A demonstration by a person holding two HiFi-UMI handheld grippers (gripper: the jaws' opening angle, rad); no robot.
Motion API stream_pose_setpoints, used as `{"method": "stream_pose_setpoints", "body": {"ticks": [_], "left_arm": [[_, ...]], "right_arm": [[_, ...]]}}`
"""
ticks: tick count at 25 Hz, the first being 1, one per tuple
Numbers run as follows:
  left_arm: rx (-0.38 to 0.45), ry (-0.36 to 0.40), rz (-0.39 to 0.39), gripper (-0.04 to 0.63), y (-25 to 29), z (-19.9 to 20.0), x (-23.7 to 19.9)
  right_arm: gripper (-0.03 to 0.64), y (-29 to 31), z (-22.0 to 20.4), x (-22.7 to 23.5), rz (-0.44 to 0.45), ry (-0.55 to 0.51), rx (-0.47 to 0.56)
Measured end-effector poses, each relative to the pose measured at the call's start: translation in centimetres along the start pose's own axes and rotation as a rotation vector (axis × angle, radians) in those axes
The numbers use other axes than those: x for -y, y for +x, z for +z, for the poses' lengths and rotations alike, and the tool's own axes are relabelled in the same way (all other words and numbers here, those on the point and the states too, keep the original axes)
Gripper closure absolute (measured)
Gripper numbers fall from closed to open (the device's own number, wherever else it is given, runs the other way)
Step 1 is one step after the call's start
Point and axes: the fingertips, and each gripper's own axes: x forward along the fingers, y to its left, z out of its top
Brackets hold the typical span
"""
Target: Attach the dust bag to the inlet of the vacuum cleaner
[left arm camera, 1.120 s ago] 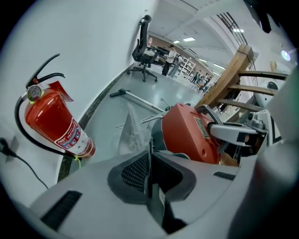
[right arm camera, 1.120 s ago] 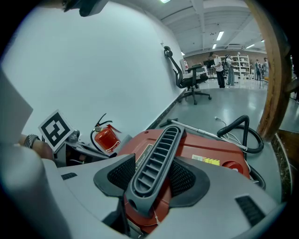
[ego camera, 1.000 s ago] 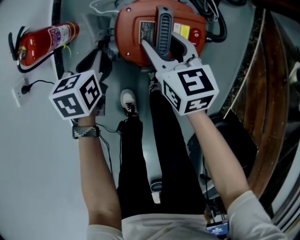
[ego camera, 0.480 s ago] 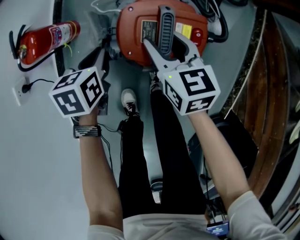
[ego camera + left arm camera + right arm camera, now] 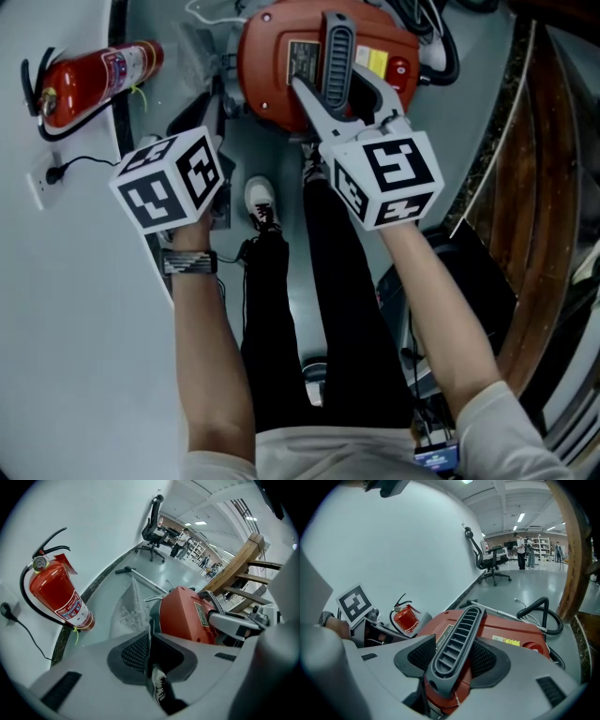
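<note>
Red vacuum cleaner, right gripper clamped on its ribbed handle, left gripper alongside, jaws just eased wider yet pinching pale dust bag by its edge, bag stretching beyond the tips

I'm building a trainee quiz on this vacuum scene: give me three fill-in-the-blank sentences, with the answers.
1. The right hand-held gripper is shut on the vacuum's grey ___.
2. The dust bag lies between the fire extinguisher and the ___.
3. The fire extinguisher stands against the white ___.
Missing words: handle; vacuum; wall.
</note>
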Motion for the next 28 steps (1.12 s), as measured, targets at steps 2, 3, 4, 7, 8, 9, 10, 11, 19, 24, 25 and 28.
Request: {"method": "stream_pose_setpoints", "body": {"ticks": [2,3,4,7,8,9,10,11,19,24,25,28], "left_arm": [[0.003,-0.009,-0.002,0.566,0.0,0.1,0.0],[0.004,-0.013,-0.007,0.566,0.0,0.1,0.0],[0.005,-0.015,-0.014,0.565,0.0,0.1,0.1],[0.010,-0.004,-0.039,0.557,0.0,0.0,0.0],[0.016,0.001,-0.047,0.554,-0.1,0.0,-0.1],[0.026,0.003,-0.052,0.551,-0.2,0.0,-0.1],[0.039,0.004,-0.054,0.543,-0.4,0.1,-0.2],[0.055,0.006,-0.052,0.533,-0.7,0.2,-0.3],[0.044,0.181,-0.030,0.488,-3.3,-1.7,0.3],[-0.002,0.245,0.006,0.494,-3.7,-3.9,0.7],[-0.011,0.246,0.020,0.500,-3.6,-4.1,0.5],[-0.028,0.235,0.060,0.532,-3.0,-4.2,-0.2]], "right_arm": [[0.404,0.0,0.0,0.0,0.000,0.000,0.000],[0.403,0.0,0.0,0.0,0.000,0.000,0.000],[0.403,0.0,0.0,0.0,0.001,0.001,-0.001],[0.404,0.0,0.0,0.0,0.007,0.004,-0.001],[0.405,0.0,0.0,0.0,0.009,0.005,-0.002],[0.403,0.0,0.0,0.0,0.010,0.005,-0.002],[0.404,0.0,0.0,0.0,0.011,0.005,-0.003],[0.404,0.0,0.0,0.0,0.012,0.006,-0.004],[0.403,0.0,0.1,0.0,0.010,0.005,-0.004],[0.404,0.0,0.1,0.1,0.009,0.004,-0.004],[0.404,0.0,0.0,0.1,0.010,0.005,-0.005],[0.405,0.0,0.1,0.1,0.009,0.006,-0.003]]}}
